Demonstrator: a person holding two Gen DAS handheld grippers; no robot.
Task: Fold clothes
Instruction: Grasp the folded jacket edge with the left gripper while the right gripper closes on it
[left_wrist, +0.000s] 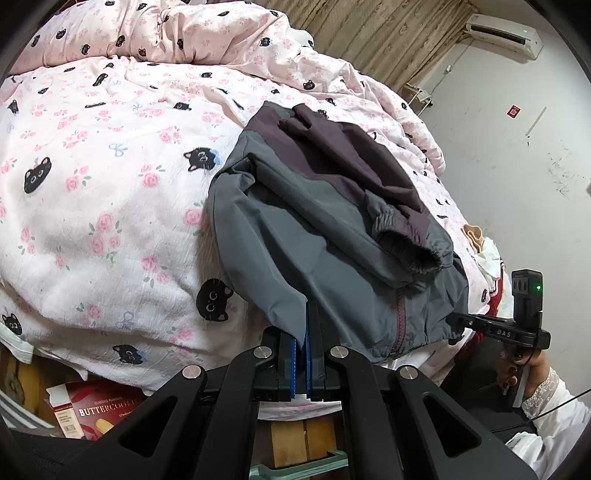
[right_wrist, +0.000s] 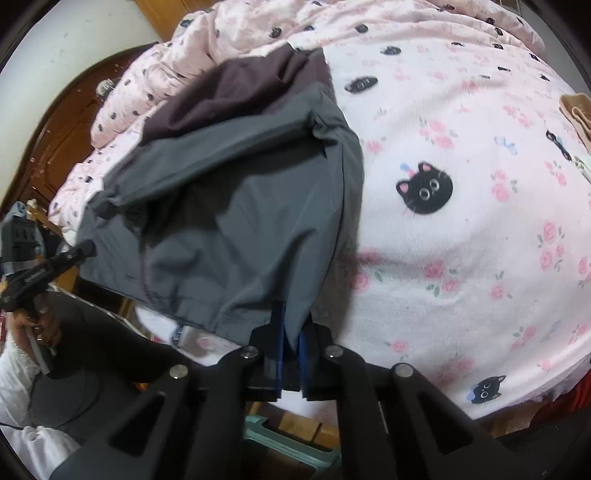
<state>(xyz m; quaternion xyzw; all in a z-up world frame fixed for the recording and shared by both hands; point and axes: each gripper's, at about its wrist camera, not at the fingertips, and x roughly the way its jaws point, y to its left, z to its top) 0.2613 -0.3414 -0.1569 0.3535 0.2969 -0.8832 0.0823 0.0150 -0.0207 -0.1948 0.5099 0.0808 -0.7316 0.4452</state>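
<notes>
A grey and dark purple jacket (left_wrist: 295, 229) lies on the pink cat-print bed cover (left_wrist: 110, 184), sleeves folded over its body. My left gripper (left_wrist: 308, 314) is shut on the near grey hem corner, with cloth pinched between the blue pads. In the same view, my right gripper (left_wrist: 453, 319) reaches the hem's other corner from the right, held by a hand. In the right wrist view, my right gripper (right_wrist: 293, 325) is shut on a grey hem corner of the jacket (right_wrist: 229, 206). There my left gripper (right_wrist: 86, 251) shows at the jacket's left corner.
A butter cookie box (left_wrist: 92, 410) and a green crate (left_wrist: 295, 465) sit below the bed's near edge. Beige and white clothes (left_wrist: 480, 243) lie at the bed's right side. A dark wooden headboard (right_wrist: 62, 129) and a wall air conditioner (left_wrist: 502, 35) border the bed.
</notes>
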